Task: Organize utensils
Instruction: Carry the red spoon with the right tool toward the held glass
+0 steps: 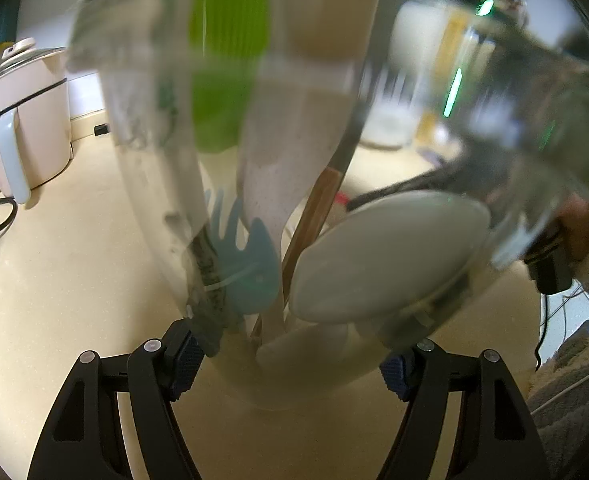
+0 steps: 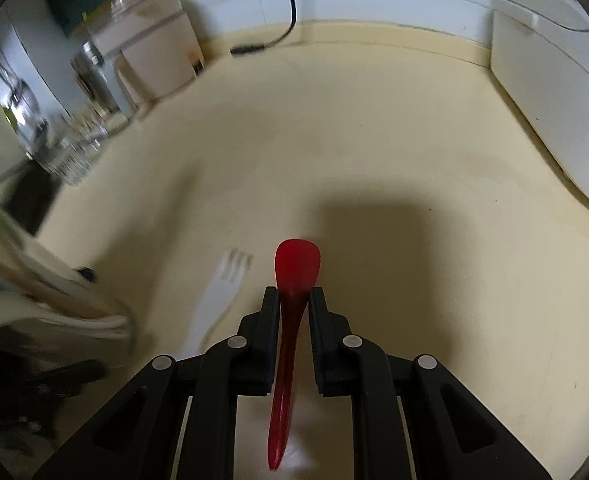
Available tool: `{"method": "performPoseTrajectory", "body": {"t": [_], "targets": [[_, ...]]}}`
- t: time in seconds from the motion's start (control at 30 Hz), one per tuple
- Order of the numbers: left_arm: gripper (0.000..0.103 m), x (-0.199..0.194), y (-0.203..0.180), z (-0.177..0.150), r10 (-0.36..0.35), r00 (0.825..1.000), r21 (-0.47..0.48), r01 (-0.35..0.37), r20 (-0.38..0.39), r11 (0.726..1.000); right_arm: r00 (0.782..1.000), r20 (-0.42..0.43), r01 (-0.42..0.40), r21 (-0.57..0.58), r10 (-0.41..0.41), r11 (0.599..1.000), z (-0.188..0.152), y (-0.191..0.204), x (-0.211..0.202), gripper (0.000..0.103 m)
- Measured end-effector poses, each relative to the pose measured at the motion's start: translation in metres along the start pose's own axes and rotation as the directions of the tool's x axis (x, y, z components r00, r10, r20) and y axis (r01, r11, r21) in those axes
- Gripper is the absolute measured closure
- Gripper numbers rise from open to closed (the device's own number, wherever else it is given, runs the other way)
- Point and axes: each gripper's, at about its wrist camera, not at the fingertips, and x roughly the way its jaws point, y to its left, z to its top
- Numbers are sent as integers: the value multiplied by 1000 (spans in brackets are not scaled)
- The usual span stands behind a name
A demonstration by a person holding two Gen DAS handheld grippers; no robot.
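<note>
Right claw (image 2: 294, 312) clenched on translucent red plastic spoon (image 2: 294, 280), bowl forward, handle trailing back between the jaws, lifted over the cream desk (image 2: 374, 152). Step in hand, seemingly: carrying it to the clear glass jar (image 1: 286, 380) of utensils, gripped at its base by left claw (image 1: 290, 364). Next: swing left, tip handle down into the jar's mouth. White plastic fork (image 2: 222, 284) lying just beside. Ahead, open desk; white appliance (image 2: 554, 100) along the right edge.

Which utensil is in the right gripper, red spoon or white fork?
The red spoon: the right gripper is shut on its neck, bowl pointing forward. The white fork lies loose on the counter to its left.
</note>
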Motion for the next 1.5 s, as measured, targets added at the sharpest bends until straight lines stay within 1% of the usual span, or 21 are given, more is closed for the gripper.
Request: {"method": "performPoseTrajectory", "body": {"t": [0.1,0.2,0.27,0.37,0.43,0.5,0.6,0.73,0.83,0.9,1.0,1.07,1.1,1.13,1.2,1.3,1.33,1.37,1.43,1.5], "targets": [[27,0,0,0,0,1000,1,0,0,1000,998,54,-26,16,25,1000,2,2,-26,89],[27,0,0,0,0,1000,0,0,0,1000,992,116,-42,11,40,999,7,10,-53,94],[27,0,0,0,0,1000,0,0,0,1000,987,155,-43,-2,43,999,10,16,-68,94],[27,0,0,0,0,1000,0,0,0,1000,982,186,-44,-16,47,999,13,17,-83,94],[27,0,0,0,0,1000,1,0,0,1000,983,178,-29,-24,33,999,15,19,-83,94],[27,0,0,0,0,1000,1,0,0,1000,988,154,-31,-2,31,1000,16,14,-77,94],[27,0,0,0,-2,1000,1,2,0,1000,996,86,-39,46,35,998,18,2,-52,93],[27,-1,1,0,-3,1000,1,3,0,1000,1000,13,-12,59,12,998,24,-8,-10,82],[27,-1,0,0,-3,1000,0,3,-1,1000,1000,-12,3,38,-2,999,30,-5,16,75],[27,-2,-1,-1,-4,1000,2,4,-4,1000,999,-32,20,23,-19,1000,32,-2,31,72],[27,-2,0,0,-2,1000,2,3,-6,1000,994,-59,90,0,-90,996,39,2,54,69],[27,-2,0,0,-3,1000,2,3,-6,1000,990,-76,119,-7,-119,993,45,3,66,66],[27,-2,0,0,-3,1000,2,3,-6,1000,988,-70,138,-20,-139,990,47,5,70,65],[27,-2,0,0,-4,1000,2,4,-6,1000,983,-70,168,-47,-171,985,49,8,74,61],[27,-2,0,0,-6,1000,0,6,-6,1000,972,-65,216,-122,-225,969,49,18,79,60],[26,-3,2,1,-9,1000,-3,9,-6,1000,977,-63,193,-118,-201,974,46,19,76,62],[26,-3,3,1,-10,1000,-5,10,-6,1000,979,-59,186,-136,-195,973,44,21,73,72],[26,-3,4,1,-10,1000,-6,10,-6,1000,980,-61,179,-152,-190,972,42,23,72,87],[26,-1,7,0,-11,1000,-8,11,-6,1000,980,-78,165,-170,-181,971,37,26,68,87],[26,0,8,0,-10,1000,-7,10,-7,1000,985,-89,133,-152,-147,979,28,23,63,88]]}}
